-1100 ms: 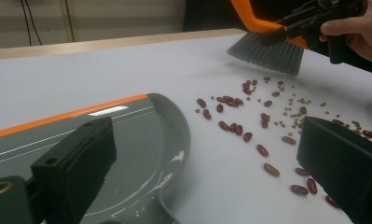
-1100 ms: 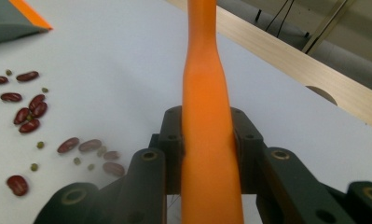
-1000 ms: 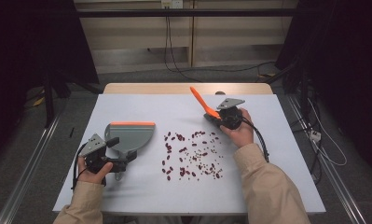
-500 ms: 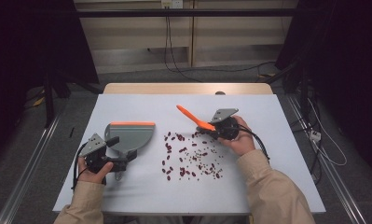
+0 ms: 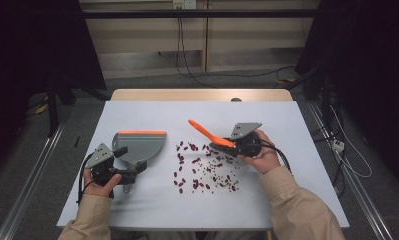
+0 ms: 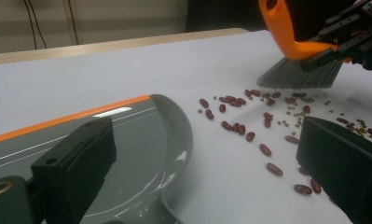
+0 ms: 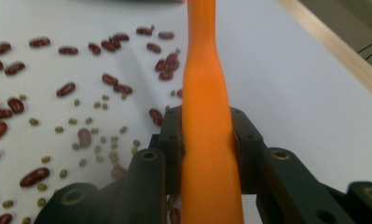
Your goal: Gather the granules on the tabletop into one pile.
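In the high view, the right gripper [image 5: 226,144] is clamped on the orange brush [image 5: 209,134] over the scattered beans [image 5: 202,167] mid-table, while the left gripper [image 5: 128,171] holds the grey dustpan [image 5: 139,144] near the table's [image 5: 152,112] left edge. The left gripper view shows its jaws apart over the dustpan [image 6: 141,140], with the brush's bristles [image 6: 299,74] just above the beans [image 6: 249,121]. The right gripper view shows both jaws pressed against the brush handle [image 7: 207,116].

r gripper [image 7: 207,140] clamps orange brush handle [image 7: 206,93]

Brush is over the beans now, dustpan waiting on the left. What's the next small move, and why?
Probably lower the brush until its bristles touch the table, then sweep toward the dustpan. In the left gripper view the bristles look just above the far edge of the scattered beans, and the pan's open edge faces them.
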`<state>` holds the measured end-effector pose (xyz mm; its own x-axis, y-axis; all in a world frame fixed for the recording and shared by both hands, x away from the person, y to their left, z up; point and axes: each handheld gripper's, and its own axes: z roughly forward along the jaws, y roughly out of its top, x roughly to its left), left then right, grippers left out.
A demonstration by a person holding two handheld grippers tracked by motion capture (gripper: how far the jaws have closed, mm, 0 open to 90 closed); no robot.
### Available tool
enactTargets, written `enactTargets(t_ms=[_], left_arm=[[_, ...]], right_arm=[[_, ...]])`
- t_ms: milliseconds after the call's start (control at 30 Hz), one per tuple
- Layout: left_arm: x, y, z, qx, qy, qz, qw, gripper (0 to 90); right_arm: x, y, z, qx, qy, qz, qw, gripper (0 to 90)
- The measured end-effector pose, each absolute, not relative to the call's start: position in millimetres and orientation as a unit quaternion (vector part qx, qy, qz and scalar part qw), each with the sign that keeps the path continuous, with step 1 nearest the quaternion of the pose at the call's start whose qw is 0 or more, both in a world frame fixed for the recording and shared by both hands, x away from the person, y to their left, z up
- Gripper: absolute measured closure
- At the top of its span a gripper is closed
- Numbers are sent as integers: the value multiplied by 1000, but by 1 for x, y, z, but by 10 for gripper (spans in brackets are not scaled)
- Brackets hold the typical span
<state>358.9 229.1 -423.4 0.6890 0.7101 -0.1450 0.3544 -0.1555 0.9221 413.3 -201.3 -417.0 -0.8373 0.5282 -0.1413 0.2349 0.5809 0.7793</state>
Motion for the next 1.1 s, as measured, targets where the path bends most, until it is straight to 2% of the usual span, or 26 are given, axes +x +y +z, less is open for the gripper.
enactTargets(t_ms=[133, 533, 600, 1100], left_arm=[[359, 229, -423, 742, 358, 164, 542, 46], [359, 230, -424, 741, 361, 163, 542, 46], [359, 230, -424, 741, 360, 164, 542, 46], [358, 231, -424, 742, 360, 167, 540, 46]], right_arm=[[424, -204, -411, 227, 863, 403, 204, 713], [464, -177, -429, 207, 870, 393, 214, 714], [464, -172, -433, 201, 874, 396, 196, 713], [426, -166, -428, 135, 899, 387, 156, 712]])
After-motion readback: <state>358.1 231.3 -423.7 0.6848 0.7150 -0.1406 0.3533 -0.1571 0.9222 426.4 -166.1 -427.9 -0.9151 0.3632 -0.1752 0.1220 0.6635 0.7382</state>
